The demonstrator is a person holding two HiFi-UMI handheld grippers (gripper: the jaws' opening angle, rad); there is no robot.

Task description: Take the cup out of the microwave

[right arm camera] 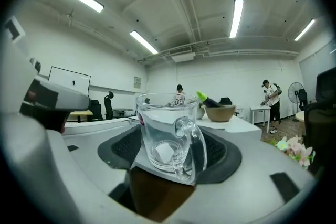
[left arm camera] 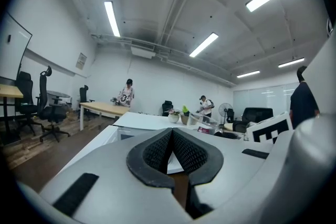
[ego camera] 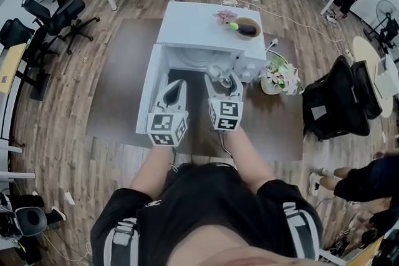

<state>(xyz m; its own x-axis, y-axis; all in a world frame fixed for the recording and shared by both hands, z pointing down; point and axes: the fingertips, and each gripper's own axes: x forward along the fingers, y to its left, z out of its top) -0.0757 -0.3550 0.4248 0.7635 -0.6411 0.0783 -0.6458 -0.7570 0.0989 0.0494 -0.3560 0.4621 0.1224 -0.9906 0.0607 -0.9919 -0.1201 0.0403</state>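
Open-plan office, white microwave cavity half hidden by tools, right tool clamping glass cup, left tool closed, empty.

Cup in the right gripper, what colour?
Clear, untinted glass cup; shows best in the right gripper view.

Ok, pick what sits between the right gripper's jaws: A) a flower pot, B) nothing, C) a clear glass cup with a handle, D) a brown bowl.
C: the right gripper view shows the right gripper clamped on a clear glass cup, with the cup's handle turned toward the camera.
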